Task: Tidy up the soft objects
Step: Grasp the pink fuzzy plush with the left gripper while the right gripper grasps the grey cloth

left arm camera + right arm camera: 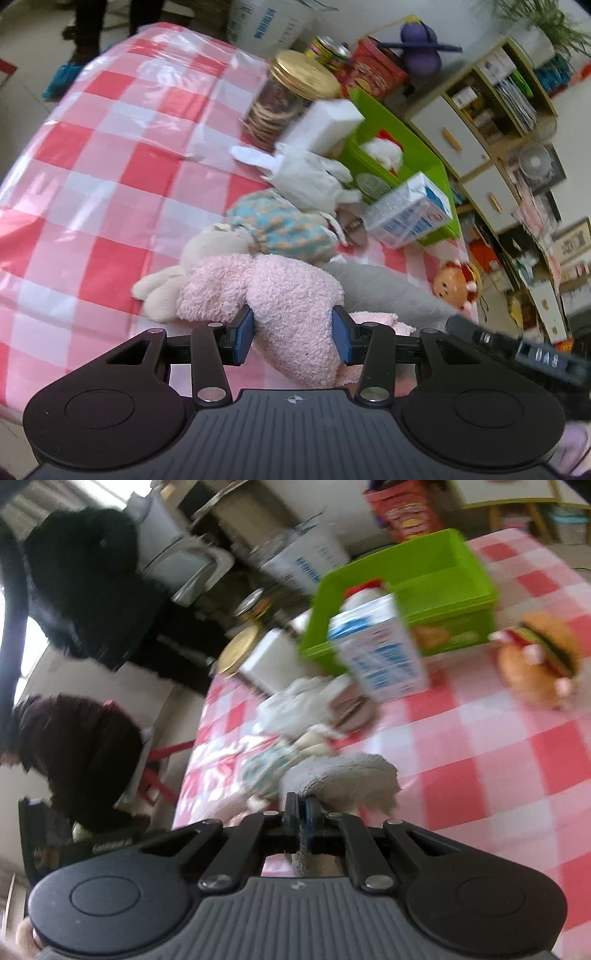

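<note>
Left tool (293, 338): the blue pads (243, 339) press into either side of a pink plush toy (291, 295), pinching it at a narrow part, probably so the soft body bunches between the pads and does not slip. The toy's upper end lies against a cream plush rabbit in a blue floral dress (273, 225).

Right tool (303, 823): the jaws are fully closed on a fold of grey terry cloth (343, 775). The cloth rises out of the grip and flops over to one side. A thin fold gives a shut tool something to bite on; a flat sheet would not. The right wrist view is blurred.

Landmark: green plastic bin (413, 147), at the far edge of the red-and-white checked surface (110, 147).
- Inside the bin: a white plush with a red part (384, 151); what else it holds cannot be made out.
- Against its near wall: a blue-and-white carton (410, 210), tilted.
- Just beside its near corner: a white box (325, 125), a gold-lidded jar (291, 92), a pale fabric bundle (310, 177).
- Off its other end: a hamburger plush (535, 661), alone on the surface.

Judgement: the bin is the likely home for the soft items. Both held pieces are on the near side of the rabbit from it, neither yet over the bin.
</note>
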`<state>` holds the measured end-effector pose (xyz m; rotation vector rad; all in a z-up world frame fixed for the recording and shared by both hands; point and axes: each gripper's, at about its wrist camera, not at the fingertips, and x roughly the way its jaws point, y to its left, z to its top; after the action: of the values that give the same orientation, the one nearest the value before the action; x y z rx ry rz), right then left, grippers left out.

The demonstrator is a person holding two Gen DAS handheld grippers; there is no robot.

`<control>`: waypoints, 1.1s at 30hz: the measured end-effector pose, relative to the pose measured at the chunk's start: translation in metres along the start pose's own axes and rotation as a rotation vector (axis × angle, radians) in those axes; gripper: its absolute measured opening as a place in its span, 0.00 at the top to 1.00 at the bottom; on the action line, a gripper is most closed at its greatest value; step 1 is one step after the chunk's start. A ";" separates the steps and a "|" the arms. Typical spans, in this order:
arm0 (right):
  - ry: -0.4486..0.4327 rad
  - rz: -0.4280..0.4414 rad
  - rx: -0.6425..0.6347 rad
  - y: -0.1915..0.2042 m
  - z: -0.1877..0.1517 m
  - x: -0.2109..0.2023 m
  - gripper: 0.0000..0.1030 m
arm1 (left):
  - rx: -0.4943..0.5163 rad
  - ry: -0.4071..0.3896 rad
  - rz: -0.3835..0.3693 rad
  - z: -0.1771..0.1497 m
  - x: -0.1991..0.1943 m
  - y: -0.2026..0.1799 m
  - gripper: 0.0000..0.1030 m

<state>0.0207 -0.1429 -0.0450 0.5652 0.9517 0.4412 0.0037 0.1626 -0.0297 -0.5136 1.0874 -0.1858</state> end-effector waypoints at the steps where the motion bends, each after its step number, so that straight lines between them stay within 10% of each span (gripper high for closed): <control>1: -0.010 -0.017 0.013 -0.006 0.003 -0.004 1.00 | 0.015 0.012 -0.002 -0.001 0.002 -0.003 0.57; 12: 0.053 -0.233 0.097 -0.065 0.013 -0.004 1.00 | 0.120 0.116 0.118 -0.015 0.039 -0.015 0.51; 14: 0.051 -0.248 0.097 -0.066 0.015 -0.003 0.84 | 0.130 0.109 0.125 -0.015 0.040 -0.017 0.49; 18: 0.038 -0.229 0.109 -0.065 0.018 0.000 0.65 | 0.132 0.116 0.129 -0.016 0.043 -0.020 0.46; 33: 0.090 -0.170 -0.017 -0.027 0.005 0.048 0.62 | 0.140 0.110 0.142 -0.018 0.049 -0.025 0.47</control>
<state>0.0522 -0.1370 -0.0899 0.4476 1.0724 0.3235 0.0135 0.1158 -0.0629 -0.3026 1.2043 -0.1656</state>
